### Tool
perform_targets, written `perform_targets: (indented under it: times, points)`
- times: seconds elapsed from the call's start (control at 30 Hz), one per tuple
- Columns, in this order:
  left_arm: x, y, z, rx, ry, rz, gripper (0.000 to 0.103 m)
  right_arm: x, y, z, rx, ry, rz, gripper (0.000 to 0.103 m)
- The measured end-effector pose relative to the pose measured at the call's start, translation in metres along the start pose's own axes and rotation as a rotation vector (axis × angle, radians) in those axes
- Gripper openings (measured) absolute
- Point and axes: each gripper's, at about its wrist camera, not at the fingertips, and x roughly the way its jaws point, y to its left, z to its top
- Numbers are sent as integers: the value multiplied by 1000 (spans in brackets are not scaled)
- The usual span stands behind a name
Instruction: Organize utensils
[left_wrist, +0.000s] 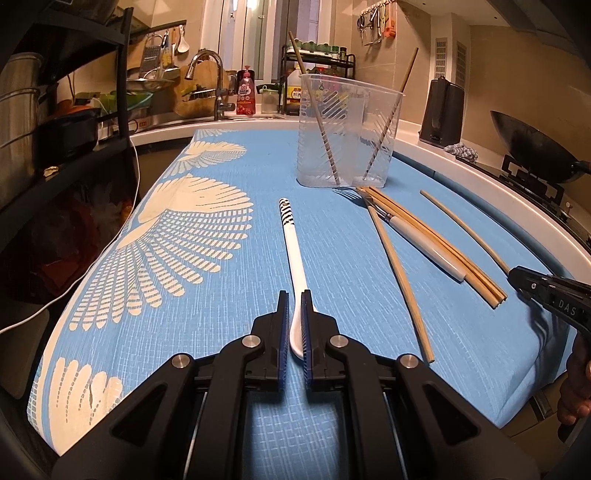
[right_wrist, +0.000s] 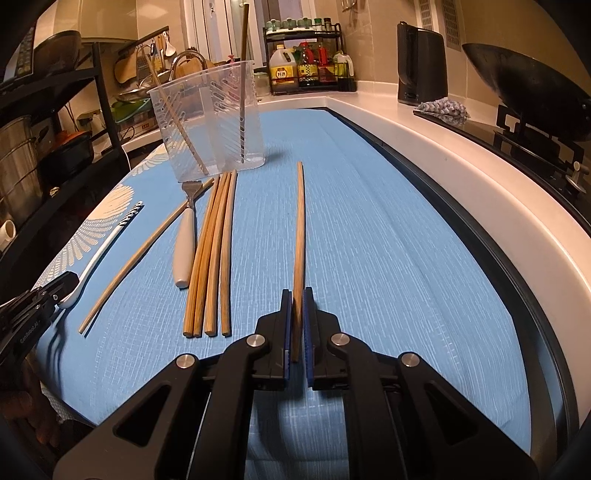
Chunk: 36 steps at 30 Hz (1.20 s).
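"DAS" on right gripper (left_wrist: 517, 280); left gripper (right_wrist: 68, 282) perhaps "GenRobot.AI"

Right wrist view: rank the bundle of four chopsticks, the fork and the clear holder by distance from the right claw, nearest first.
1. Bundle of four chopsticks, just left of the right claw.
2. Fork, left of the bundle, touching it.
3. Clear holder, standing at the far end.

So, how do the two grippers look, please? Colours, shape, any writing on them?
Both are alike. The left gripper and the right gripper have matte black angular linkage arms with triangular cut-outs, round silver pivot pins, and two flat fingers faced with blue ribbed pads. Small white lettering is printed on the side of each body, only partly readable. No cables or sleeves are visible.
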Motion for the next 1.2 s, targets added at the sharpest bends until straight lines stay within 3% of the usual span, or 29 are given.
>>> perform_targets:
  times: [0.27,1.2]
  points:
    - [-1,1,1,-9,5,1,5,-1,-4,2,38,6,21,5]
    - [0,-2,1,14,2,-1,5,4,2,3,-2,16,0,6]
